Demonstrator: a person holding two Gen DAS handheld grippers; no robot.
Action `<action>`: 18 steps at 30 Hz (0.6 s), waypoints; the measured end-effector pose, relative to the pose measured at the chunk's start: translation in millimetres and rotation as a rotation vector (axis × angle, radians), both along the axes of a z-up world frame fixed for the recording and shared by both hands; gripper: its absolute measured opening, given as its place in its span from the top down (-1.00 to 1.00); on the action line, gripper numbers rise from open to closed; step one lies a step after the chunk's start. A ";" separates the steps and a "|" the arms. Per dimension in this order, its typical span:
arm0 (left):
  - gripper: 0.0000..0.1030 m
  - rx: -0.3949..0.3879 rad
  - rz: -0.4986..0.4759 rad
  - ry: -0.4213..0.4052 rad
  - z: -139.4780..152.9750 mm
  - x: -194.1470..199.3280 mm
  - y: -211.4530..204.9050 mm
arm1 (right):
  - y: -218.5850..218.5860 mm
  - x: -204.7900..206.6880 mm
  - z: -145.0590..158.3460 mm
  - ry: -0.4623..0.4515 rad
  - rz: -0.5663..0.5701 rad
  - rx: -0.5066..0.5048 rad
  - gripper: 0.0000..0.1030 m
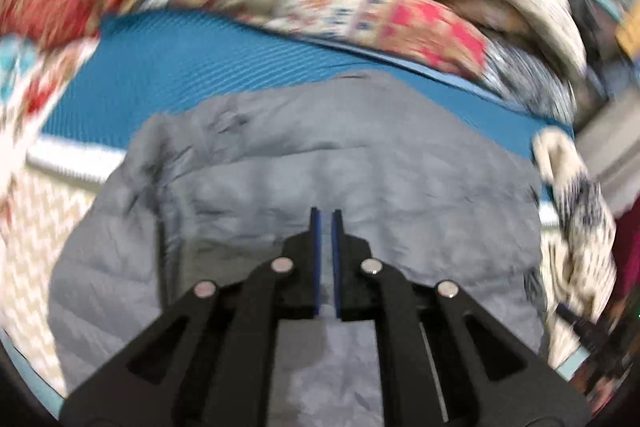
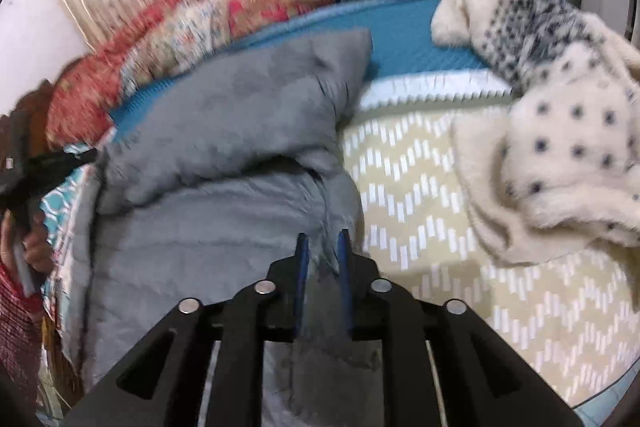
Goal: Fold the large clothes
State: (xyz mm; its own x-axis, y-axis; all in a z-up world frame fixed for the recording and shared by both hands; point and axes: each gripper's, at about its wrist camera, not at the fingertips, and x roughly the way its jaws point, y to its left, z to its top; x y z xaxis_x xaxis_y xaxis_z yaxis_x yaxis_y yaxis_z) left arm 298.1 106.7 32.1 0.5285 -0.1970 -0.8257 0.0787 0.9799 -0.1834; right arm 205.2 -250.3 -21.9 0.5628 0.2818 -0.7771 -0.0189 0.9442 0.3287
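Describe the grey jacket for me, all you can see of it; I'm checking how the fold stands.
The grey jacket is puffy, quilted in bands and matte, nylon by its look. It lies partly folded and crumpled across a teal mat and a zigzag sheet, one flap bulging up at its far end. The left gripper is shut on its fabric; cloth also sits between the right gripper's fingers. A cream sweater lies apart.

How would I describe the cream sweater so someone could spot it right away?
Start at the blue mat across the bed. At its right end lies a heaped, fluffy cream sweater. Dark navy dots and patterned bands set it apart from the plain grey jacket beside it.
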 end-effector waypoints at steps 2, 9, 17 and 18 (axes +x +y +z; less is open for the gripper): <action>0.91 0.030 -0.077 0.002 12.2 7.3 -43.1 | -1.3 -0.7 5.0 -0.040 -0.003 -0.013 0.42; -0.71 0.136 -0.364 -0.074 42.7 53.2 -232.7 | 9.6 49.1 -18.6 -0.092 0.059 -0.040 0.17; 0.72 0.363 -0.487 0.250 -70.8 131.4 -380.1 | 35.7 80.7 -52.2 -0.096 0.162 -0.134 1.00; 0.86 0.371 -0.478 0.276 -80.7 136.6 -382.7 | 41.0 79.7 -56.7 -0.109 0.170 -0.169 1.00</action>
